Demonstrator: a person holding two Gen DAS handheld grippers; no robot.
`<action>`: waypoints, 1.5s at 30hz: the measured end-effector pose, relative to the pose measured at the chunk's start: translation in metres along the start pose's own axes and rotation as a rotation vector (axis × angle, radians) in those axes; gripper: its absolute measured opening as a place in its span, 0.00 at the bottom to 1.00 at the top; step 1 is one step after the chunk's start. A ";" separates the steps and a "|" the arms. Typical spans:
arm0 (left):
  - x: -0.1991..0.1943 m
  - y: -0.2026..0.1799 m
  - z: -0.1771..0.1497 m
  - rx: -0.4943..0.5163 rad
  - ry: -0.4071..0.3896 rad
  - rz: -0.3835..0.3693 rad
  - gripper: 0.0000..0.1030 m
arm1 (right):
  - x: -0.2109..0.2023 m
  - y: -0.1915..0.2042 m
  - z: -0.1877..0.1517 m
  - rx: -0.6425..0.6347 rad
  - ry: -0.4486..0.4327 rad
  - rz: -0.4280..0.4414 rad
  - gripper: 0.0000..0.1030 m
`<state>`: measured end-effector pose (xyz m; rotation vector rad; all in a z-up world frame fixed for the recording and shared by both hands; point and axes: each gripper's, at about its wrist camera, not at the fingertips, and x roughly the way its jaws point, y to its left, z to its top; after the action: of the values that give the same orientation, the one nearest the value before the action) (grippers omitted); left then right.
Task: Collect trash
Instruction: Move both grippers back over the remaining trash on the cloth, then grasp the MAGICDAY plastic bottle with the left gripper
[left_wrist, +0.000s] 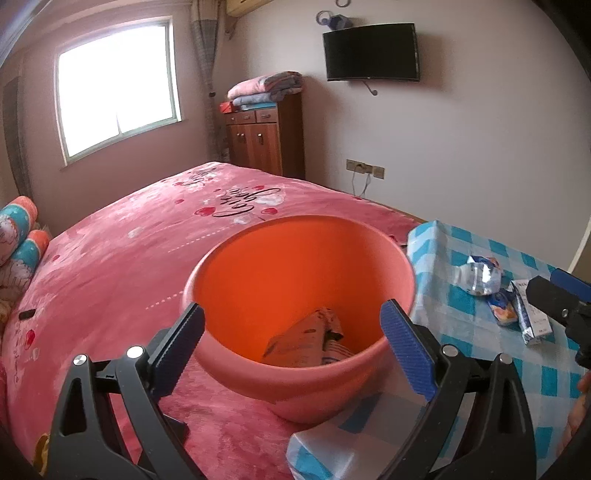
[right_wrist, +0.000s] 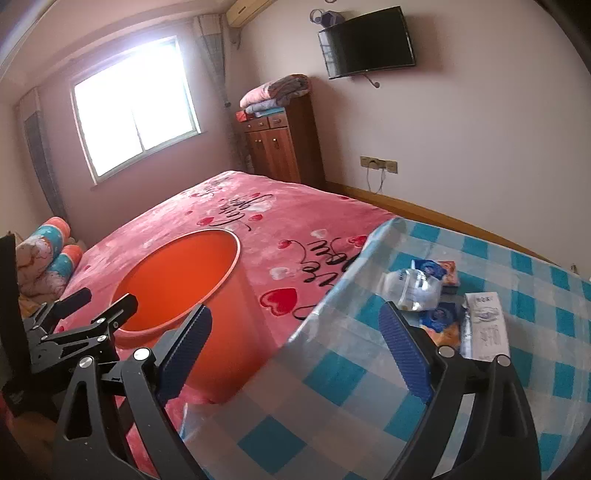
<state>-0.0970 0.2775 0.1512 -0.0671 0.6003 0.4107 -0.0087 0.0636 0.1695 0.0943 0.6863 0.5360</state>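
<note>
Both grippers stand wide and empty, the left gripper (left_wrist: 291, 325) above the orange bin (left_wrist: 295, 384) holding a crumpled brown wrapper (left_wrist: 306, 339), the right gripper (right_wrist: 295, 325) over the checked tablecloth (right_wrist: 332, 406) near a crushed plastic bottle (right_wrist: 415, 290) and white carton (right_wrist: 484, 328).

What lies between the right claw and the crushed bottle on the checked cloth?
Only bare checked cloth lies between the open right claw and the crushed bottle, as the right wrist view shows.
</note>
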 end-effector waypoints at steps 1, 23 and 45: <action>-0.001 -0.003 0.000 0.005 0.000 -0.007 0.93 | -0.002 -0.002 -0.001 0.003 0.000 0.000 0.88; -0.027 -0.062 -0.027 0.078 0.006 -0.110 0.93 | -0.046 -0.051 -0.046 0.089 -0.009 -0.090 0.88; -0.049 -0.113 -0.070 0.177 0.050 -0.209 0.93 | -0.085 -0.087 -0.083 0.100 -0.027 -0.216 0.88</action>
<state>-0.1264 0.1442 0.1147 0.0289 0.6697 0.1533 -0.0774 -0.0617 0.1319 0.1191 0.6875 0.2932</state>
